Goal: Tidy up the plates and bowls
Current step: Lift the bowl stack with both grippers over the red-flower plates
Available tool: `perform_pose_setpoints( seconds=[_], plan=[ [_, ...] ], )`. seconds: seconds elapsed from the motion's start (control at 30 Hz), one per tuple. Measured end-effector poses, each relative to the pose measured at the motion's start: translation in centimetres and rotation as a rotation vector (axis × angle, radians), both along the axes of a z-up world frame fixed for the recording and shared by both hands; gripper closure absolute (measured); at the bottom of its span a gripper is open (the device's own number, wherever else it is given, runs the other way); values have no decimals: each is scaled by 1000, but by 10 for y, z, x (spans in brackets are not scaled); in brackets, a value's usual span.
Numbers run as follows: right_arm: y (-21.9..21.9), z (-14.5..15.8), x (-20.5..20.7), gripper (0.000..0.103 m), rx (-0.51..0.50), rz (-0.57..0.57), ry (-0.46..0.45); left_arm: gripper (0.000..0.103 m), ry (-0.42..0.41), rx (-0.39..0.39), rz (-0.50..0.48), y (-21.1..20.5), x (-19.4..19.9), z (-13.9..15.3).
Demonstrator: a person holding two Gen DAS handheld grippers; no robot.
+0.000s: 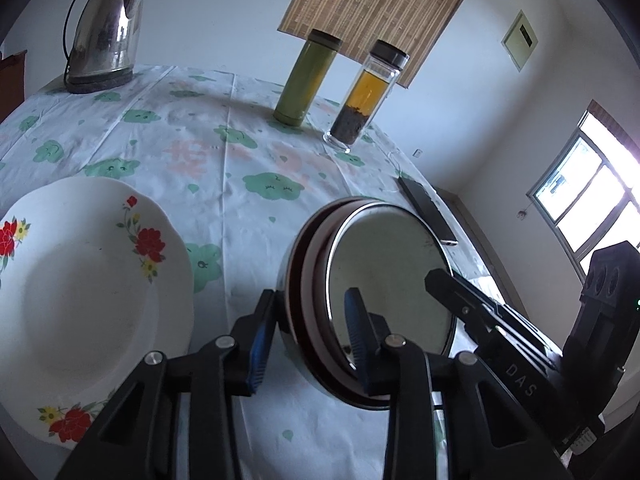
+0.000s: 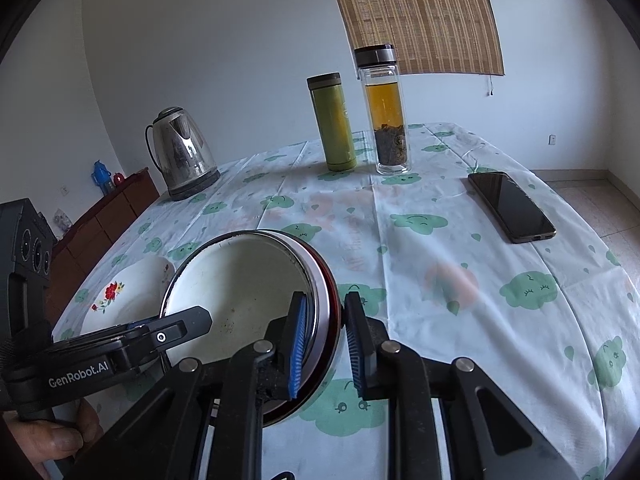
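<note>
The table [image 2: 460, 248], covered with a white cloth printed with green clouds, carries every item observed. On its left portion lies a large white plate with red flower print [image 1: 88, 292], flat on the cloth, touched by neither tool.

Just right of that plate is a stack of round bowls: a steel-rimmed bowl with a pale interior [image 1: 384, 272] nested in a dark red bowl [image 1: 310, 304], the set tilted up on edge in both views, interior facing the left tool's side.

The left tool [image 1: 310, 338] straddles the near rim of the stack, one blue-padded finger outside the red bowl and the other inside the pale interior. The jaws look closed against the rims, though firm contact of the outer pad cannot be confirmed. The right tool [image 2: 326, 344] straddles the opposite rim, one pad inside the steel bowl and one outside; a narrow gap shows beside the outer pad, so I cannot tell whether it grips.

At the far side stand a stainless steel electric kettle [image 2: 182, 152], a green cylindrical flask [image 2: 334, 124] and, just beside it, a clear glass bottle holding amber tea and leaves [image 2: 386, 116]. A black smartphone [image 2: 510, 206] lies flat near the right edge, well apart from the bowls.
</note>
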State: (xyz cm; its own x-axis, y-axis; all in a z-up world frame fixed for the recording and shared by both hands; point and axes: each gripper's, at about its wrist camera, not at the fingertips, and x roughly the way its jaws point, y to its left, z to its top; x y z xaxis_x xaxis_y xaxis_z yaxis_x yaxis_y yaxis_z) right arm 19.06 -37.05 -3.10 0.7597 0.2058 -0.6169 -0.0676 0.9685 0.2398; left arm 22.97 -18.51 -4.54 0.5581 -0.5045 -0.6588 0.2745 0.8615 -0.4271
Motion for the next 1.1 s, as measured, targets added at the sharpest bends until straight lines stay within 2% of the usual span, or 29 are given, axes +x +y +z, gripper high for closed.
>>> perform_pose_setpoints(
  seconds=[0.33,0.57,0.8,1.1],
  plan=[
    [25,28,0,82,-37,41,-42,71,-55,-25,29,29,-11,23],
    [59,40,4,82,-46,105,-52,71,-72,-23,83,68,-17,29],
    [107,43,12,82,-48,194,-50,72,-74,-8,153,114,-20,29],
    [154,37,21,82,-61,269,-23,71,-69,13,208,153,-21,25]
  ],
)
